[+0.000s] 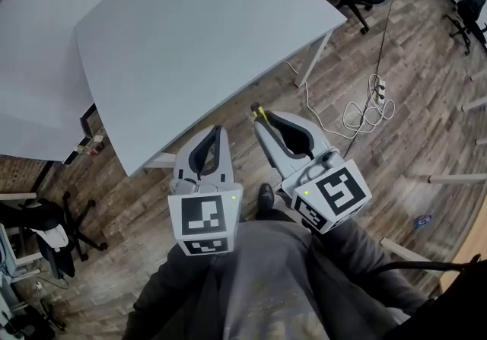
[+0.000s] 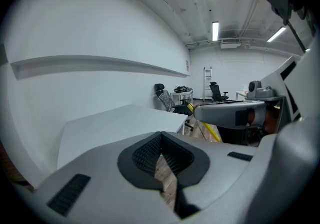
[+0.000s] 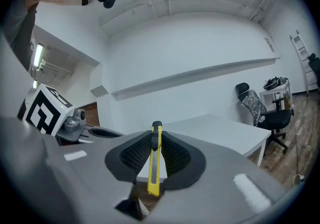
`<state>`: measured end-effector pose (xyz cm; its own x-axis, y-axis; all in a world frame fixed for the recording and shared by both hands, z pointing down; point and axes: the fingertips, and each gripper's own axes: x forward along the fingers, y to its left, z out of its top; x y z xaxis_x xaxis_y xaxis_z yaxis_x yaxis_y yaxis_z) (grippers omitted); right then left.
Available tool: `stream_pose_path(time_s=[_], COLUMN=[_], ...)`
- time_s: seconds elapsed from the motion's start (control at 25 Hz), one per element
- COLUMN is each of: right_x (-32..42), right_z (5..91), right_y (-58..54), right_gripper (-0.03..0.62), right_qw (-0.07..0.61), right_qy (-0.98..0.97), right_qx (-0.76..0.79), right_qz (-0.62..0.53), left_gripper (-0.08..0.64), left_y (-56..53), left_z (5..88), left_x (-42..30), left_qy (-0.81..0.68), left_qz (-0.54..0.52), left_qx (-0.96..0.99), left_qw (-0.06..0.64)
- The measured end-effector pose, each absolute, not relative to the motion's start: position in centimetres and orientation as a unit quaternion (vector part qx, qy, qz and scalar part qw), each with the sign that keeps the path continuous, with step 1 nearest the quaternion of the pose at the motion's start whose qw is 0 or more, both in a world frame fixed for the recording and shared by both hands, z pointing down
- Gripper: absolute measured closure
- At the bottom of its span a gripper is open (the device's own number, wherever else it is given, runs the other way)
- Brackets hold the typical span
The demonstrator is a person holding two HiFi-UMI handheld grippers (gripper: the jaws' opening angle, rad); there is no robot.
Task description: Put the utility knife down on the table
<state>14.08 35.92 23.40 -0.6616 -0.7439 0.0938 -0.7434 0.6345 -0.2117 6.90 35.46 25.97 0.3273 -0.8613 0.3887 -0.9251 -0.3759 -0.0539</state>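
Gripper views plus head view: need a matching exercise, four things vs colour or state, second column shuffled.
Things:
1. knife
2. left gripper
3. right gripper
4. table

Colour or state:
A. white, ahead of both grippers
B. shut, holding nothing
C. yellow, clamped in a gripper
D. shut on the knife

Pairs: 1-C, 2-B, 3-D, 4-A
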Motion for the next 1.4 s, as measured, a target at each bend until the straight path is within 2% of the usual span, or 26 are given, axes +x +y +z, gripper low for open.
stream_pose_path(time_s=[1.4], right_x=[3.1], right_z=[26.8], right_y=[15.6], right_gripper=[0.529], right_qw=[-0.044], right_qy=[0.910], right_qx=[-0.391], right_qz=[-0.132], left_gripper=[0.557], left_y=[15.2], left_z=[29.4], left_x=[-3.5], left_qy=[-0.560], left_qz=[0.158], left_qx=[0.802], left_qw=[0.133])
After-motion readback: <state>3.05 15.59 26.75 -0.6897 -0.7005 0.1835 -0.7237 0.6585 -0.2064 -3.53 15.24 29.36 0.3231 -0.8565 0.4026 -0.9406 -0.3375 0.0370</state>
